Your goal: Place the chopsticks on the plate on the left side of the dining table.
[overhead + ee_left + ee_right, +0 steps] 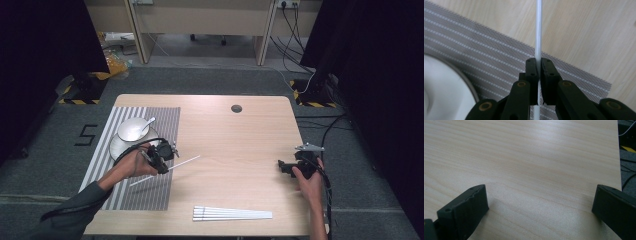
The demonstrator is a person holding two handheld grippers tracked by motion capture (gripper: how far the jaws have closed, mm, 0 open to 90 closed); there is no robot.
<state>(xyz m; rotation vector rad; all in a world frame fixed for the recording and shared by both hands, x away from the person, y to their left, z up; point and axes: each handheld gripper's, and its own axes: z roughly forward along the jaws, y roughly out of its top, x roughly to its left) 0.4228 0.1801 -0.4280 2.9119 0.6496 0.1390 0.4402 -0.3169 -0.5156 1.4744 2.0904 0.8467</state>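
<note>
My left gripper [161, 159] is shut on a long white chopstick [184, 162], held over the right edge of the striped grey placemat [102, 165]. In the left gripper view the chopstick [538, 30] runs straight up from between the closed jaws of that gripper [539, 65], above the placemat [474, 57] and the wooden table. My right gripper [286, 167] rests near the table's right edge, and in the right gripper view its jaws stand wide apart over bare wood with nothing between them [540, 202]. Several more white chopsticks [232, 214] lie bundled near the front edge.
A white bowl [134, 128] with a white spoon [148, 123] sits on a white plate [116, 146] at the placemat's far end; the plate's rim [471, 87] is close to the left jaws. A dark round hole [236, 108] marks the table's far side.
</note>
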